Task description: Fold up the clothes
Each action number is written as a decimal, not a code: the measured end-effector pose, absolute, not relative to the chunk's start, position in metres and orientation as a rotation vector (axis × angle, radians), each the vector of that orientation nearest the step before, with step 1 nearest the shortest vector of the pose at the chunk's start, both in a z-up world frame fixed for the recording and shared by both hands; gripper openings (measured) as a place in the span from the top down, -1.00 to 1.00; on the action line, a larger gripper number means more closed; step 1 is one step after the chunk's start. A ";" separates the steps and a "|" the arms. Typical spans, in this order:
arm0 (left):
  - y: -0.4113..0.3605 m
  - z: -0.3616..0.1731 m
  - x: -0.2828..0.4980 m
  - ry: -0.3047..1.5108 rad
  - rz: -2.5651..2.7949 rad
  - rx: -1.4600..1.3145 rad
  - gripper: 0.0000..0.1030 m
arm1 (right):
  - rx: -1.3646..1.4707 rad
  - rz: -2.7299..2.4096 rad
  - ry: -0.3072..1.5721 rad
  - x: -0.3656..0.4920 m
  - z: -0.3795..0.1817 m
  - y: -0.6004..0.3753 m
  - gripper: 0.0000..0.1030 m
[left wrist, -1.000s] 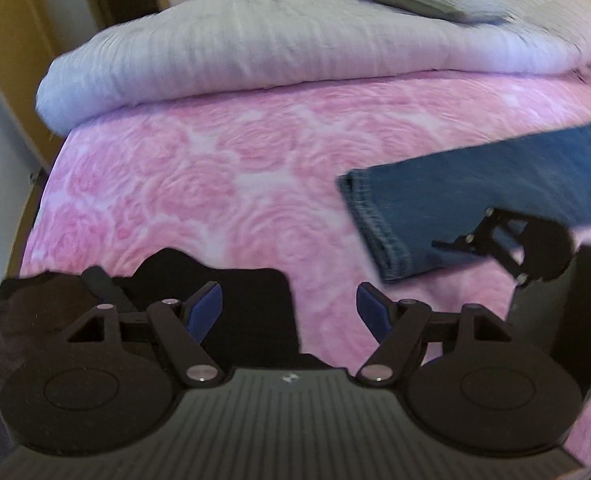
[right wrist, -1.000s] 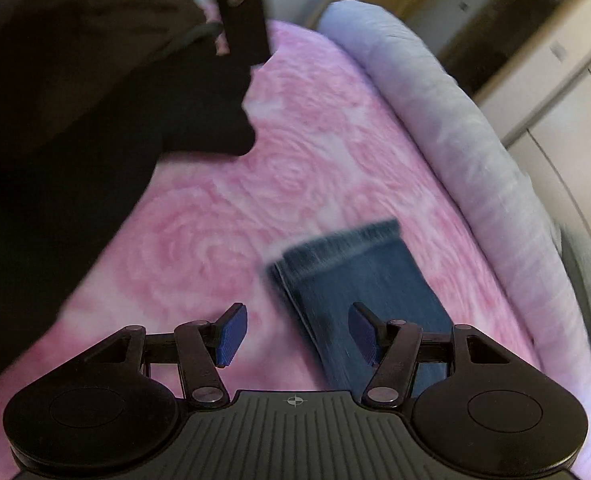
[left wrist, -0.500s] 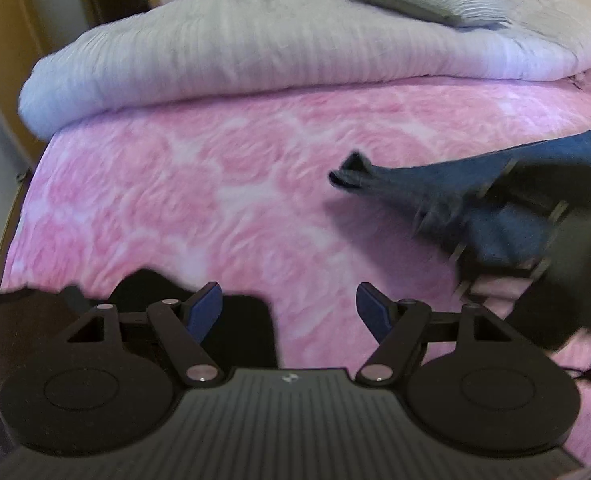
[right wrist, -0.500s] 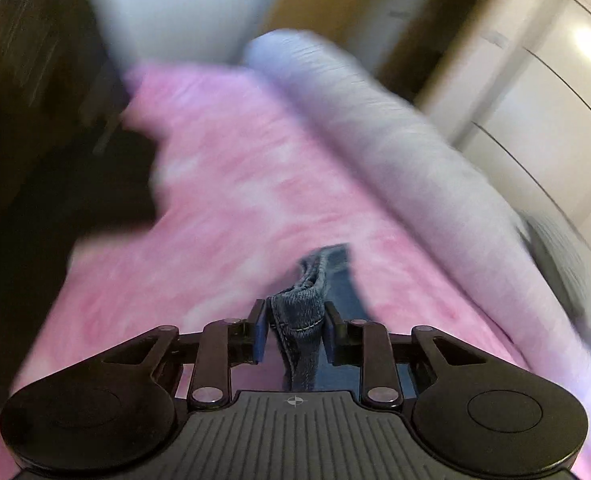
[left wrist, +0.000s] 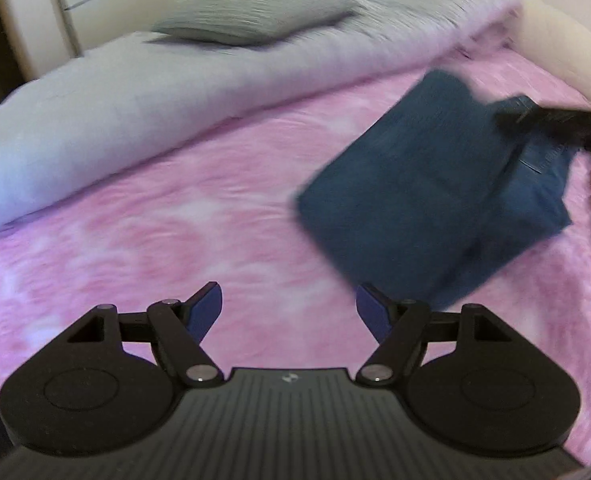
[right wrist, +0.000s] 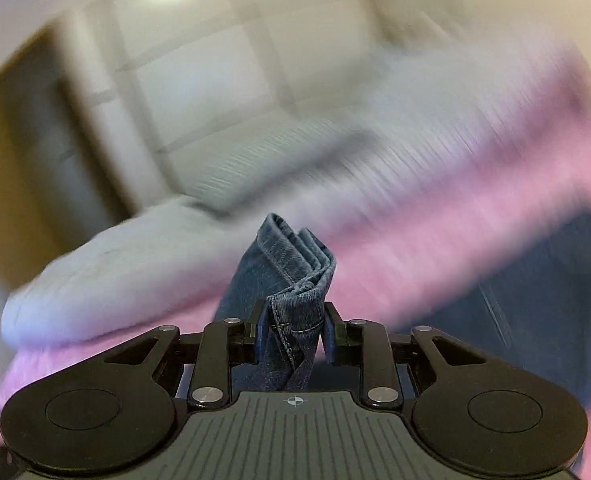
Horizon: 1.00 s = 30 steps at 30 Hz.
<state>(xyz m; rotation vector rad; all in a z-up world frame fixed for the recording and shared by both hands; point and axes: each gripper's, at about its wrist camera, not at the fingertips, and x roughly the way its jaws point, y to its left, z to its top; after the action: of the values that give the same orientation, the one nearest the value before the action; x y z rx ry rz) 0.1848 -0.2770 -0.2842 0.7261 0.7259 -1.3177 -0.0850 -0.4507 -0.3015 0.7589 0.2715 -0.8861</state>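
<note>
1 jeans [right wrist: 291, 280], 2 claws

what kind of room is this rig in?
Almost certainly a bedroom: a bed with a pink rose-patterned bedspread, a rolled pale duvet and a grey pillow at its far side. Blurred pale cupboard doors stand behind.

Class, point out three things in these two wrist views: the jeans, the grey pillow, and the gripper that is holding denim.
jeans [left wrist: 427, 200]: left wrist view, on the folded-over leg panel.
grey pillow [left wrist: 251, 14]: left wrist view, on its ribbed top face.
right gripper [right wrist: 293, 334]: right wrist view, between its fingertips, shut on the jeans' hem.
</note>
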 end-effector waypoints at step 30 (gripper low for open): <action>-0.399 -0.378 0.195 1.099 -1.272 0.685 -0.37 | 0.826 -0.879 0.549 -0.190 -0.345 -0.442 -0.10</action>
<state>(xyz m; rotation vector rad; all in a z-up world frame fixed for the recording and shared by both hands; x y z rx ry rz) 0.1949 -0.3986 -0.3777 0.6852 1.0988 -1.2721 -0.1903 -0.4417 -0.3453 0.8262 0.5488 -0.8789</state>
